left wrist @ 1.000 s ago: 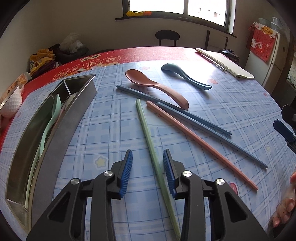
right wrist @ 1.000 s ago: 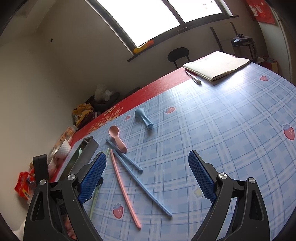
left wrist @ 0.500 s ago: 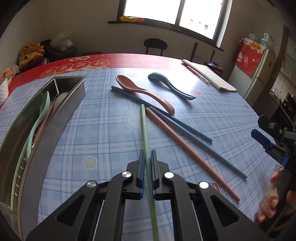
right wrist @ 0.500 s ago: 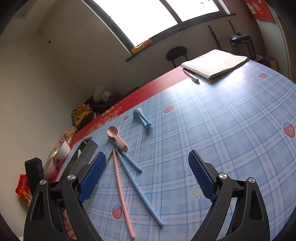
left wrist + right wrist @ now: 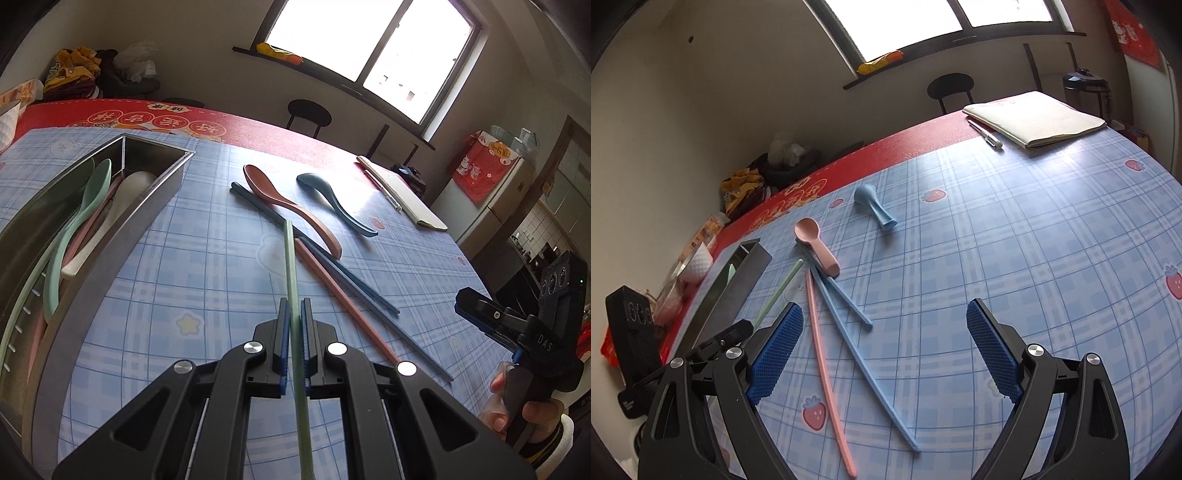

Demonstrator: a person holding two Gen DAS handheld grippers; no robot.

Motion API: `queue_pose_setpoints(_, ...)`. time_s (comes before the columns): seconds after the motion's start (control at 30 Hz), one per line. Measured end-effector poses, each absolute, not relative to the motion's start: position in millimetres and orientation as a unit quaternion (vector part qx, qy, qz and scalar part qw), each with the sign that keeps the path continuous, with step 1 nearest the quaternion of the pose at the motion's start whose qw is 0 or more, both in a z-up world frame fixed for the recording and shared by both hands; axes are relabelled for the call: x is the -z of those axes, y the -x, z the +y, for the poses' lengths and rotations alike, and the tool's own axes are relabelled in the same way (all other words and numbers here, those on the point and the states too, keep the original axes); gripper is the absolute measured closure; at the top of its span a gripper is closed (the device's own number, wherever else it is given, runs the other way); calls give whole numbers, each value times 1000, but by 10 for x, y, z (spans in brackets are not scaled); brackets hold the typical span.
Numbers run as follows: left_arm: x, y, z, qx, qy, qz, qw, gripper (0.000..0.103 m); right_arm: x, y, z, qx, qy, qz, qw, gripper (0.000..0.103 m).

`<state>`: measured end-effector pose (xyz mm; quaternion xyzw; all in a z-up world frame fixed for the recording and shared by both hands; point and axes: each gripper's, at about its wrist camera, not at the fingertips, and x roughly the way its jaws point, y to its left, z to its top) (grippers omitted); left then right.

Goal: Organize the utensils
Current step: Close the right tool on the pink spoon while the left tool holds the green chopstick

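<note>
Left wrist view: the left gripper (image 5: 294,334) has its jaws closed on the green chopstick (image 5: 290,273), pinching it partway along so that a long length sticks out ahead and the rest runs back under the camera. The tip looks lifted off the tablecloth (image 5: 207,258), pointing toward the brown spoon (image 5: 288,201). The risk, as I judge it, is pivoting: a thin stick held at one narrow point can swing or slip between the pads while it is carried to the tray (image 5: 110,254), and its long front end may catch the tray's near wall or the brown spoon. The tray lies left of the chopstick and already holds a green spoon (image 5: 74,236), a white spoon (image 5: 110,218) and a pink piece between them, so the stick must go in lengthwise. Right of the chopstick lie the pink chopstick (image 5: 343,302) and two blue chopsticks (image 5: 347,273), the far end of one under the brown spoon; the blue spoon (image 5: 338,203) lies beyond.

Right wrist view: the right gripper (image 5: 884,354) hangs wide open, holding nothing, above the pink chopstick (image 5: 823,350) and a blue chopstick (image 5: 868,354). The green chopstick (image 5: 781,290) angles up beside the tray (image 5: 735,291). The notebook (image 5: 1034,118) and pen (image 5: 986,134) lie well apart from the tray, out of the way.
</note>
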<state>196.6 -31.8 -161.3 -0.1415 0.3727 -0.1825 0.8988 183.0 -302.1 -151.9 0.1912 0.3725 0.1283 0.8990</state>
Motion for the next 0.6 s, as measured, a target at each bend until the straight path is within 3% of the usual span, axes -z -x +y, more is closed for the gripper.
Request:
queue_pose_setpoints(0.13, 1550, -1930, -228, 185, 160, 356, 902, 97, 1471, -1944, -2890, -157, -172, 398, 887, 17)
queue_pose_setpoints(0.33, 1382, -1848, -91, 165, 166, 314, 920, 97, 1319, -2385, -2529, -198, -102, 414, 882, 41)
queue_pose_setpoints(0.4, 1352, -1837, -66, 155, 164, 305, 925, 97, 1320, -2601, -2382, -202, -77, 421, 881, 58)
queue_pose_setpoints(0.5, 1331, -1839, -26, 141, 161, 298, 930, 97, 1363, -2905, -2158, -211, -53, 433, 875, 68)
queue_pose_setpoints(0.6, 1328, -1844, -1, 132, 158, 295, 933, 97, 1430, -3160, -1968, -221, -45, 446, 866, 71)
